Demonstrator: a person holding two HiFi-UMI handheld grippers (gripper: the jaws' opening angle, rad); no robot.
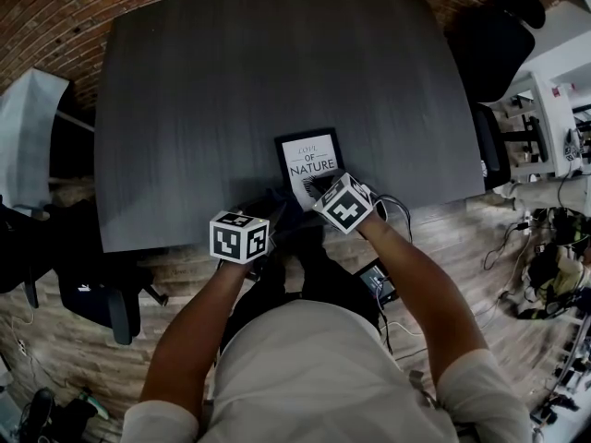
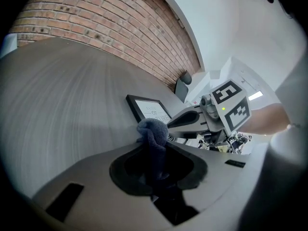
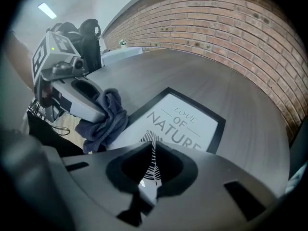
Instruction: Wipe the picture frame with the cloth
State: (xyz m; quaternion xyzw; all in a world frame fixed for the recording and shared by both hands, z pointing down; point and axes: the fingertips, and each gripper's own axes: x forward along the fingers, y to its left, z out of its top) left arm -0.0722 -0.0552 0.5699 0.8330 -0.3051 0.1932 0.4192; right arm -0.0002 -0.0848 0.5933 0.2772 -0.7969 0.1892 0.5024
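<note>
A black picture frame [image 1: 308, 161] with a white print lies flat near the front edge of the dark grey table [image 1: 240, 90]. My right gripper [image 3: 153, 163] points steeply down and is shut on the frame's [image 3: 185, 121] near edge. My left gripper [image 2: 155, 153] is shut on a bunched blue-grey cloth [image 2: 153, 133]. It holds the cloth [image 3: 103, 120] just left of the frame's near corner, at the table's edge. In the head view both marker cubes sit over the jaws, left gripper [image 1: 261, 216] and right gripper [image 1: 325, 190]. Whether the cloth touches the frame I cannot tell.
A brick wall [image 1: 55, 7] runs behind the table. Black chairs stand at the left [image 1: 92, 293] and far right [image 1: 489, 44]. Cables and gear [image 1: 545, 266] lie on the wooden floor at the right. A small device [image 1: 377, 282] sits by the person's knee.
</note>
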